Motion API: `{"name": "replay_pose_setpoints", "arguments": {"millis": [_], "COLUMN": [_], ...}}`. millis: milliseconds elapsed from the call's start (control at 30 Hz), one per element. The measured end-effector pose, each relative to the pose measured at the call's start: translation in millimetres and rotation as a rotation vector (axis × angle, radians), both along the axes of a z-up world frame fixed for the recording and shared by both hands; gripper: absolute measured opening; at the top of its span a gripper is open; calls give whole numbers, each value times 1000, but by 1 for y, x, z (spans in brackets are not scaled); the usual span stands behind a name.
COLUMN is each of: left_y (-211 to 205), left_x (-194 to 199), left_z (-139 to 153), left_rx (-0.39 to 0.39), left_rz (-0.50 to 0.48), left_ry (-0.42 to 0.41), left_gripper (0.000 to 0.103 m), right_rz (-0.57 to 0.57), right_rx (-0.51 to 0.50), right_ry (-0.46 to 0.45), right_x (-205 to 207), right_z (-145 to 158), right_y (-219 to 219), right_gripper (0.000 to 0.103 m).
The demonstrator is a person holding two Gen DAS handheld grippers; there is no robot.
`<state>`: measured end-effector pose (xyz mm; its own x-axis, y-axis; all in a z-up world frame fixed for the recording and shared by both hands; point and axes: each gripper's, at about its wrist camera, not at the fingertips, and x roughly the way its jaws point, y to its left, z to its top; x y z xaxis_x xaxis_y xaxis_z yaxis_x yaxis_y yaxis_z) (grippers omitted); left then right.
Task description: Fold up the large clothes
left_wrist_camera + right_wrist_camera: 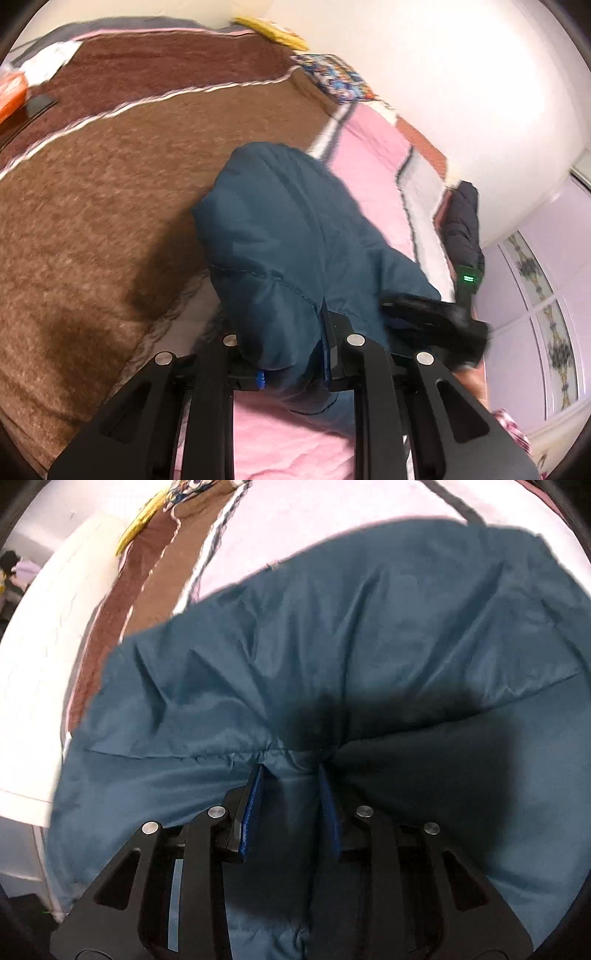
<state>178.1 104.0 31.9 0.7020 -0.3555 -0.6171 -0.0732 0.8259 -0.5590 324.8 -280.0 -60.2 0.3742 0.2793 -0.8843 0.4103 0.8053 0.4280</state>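
Jacket (pixel 332 646), teal, lies on pink bedding (pixel 288 435); both my left gripper (pixel 291 354) and my right gripper (pixel 291 805) pinch its fabric.

The brown blanket (pixel 110 206) lies bare left of the jacket (pixel 280 236); a wall (pixel 461 92) hems the bed's right edge.

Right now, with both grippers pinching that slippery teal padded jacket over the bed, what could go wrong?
1. The right gripper holds only a small bunched pleat of the teal padded jacket; the smooth fabric may slip out under load.
2. The left gripper is shut on a thick wad, so layers could come up unevenly and skew the fold.
3. The jacket's hanging bulk may drag the fuzzy brown blanket and pink sheet.
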Motion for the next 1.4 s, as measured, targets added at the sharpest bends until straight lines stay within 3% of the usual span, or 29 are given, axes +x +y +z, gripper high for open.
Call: {"name": "replay_pose_setpoints", "arguments": {"millis": [167,300,400,500,633,767,833,967,1100,1167,1233,1400], "left_y": [-13,-15,-20,-35,-60,-94,-119,-160,-210,-230,-255,-308], "left_x": [1,0,-3,-9,-19,-26,-35,-51,-67,-72,-74,-75], "left_z": [14,23,32,46,66,81,88,105,110,108,103,82], "left_rx": [38,63,85,125,179,233,310,397,458,479,493,510], "left_rz": [-39,-47,-67,-91,-139,-212,-249,-323,-419,-459,-502,-594], "left_ry": [-42,-62,-79,-111,-167,-188,-219,-297,-346,-356,-356,-328], "left_gripper": [20,20,20,20,20,20,20,20,20,20,20,20], "right_rz": [19,25,10,-1,1,11,1,-33,-142,-209,-257,-238], "right_rx": [-52,-48,-7,78,213,284,306,231,88,55,84,212], "right_ry": [4,-38,-147,-210,-164,-114,-99,-228,-246,-212,-194,-160], "right_x": [5,-2,-33,-83,-135,-141,-144,-175,-225,-242,-240,-230], "right_z": [2,27,67,86,59,27,29,71,85,75,63,22], "right_y": [10,4,-3,-4,12,23,15,-16,-65,-91,-105,-130], "right_gripper": [29,30,32,32,32,32,32,32,34,34,34,34]}}
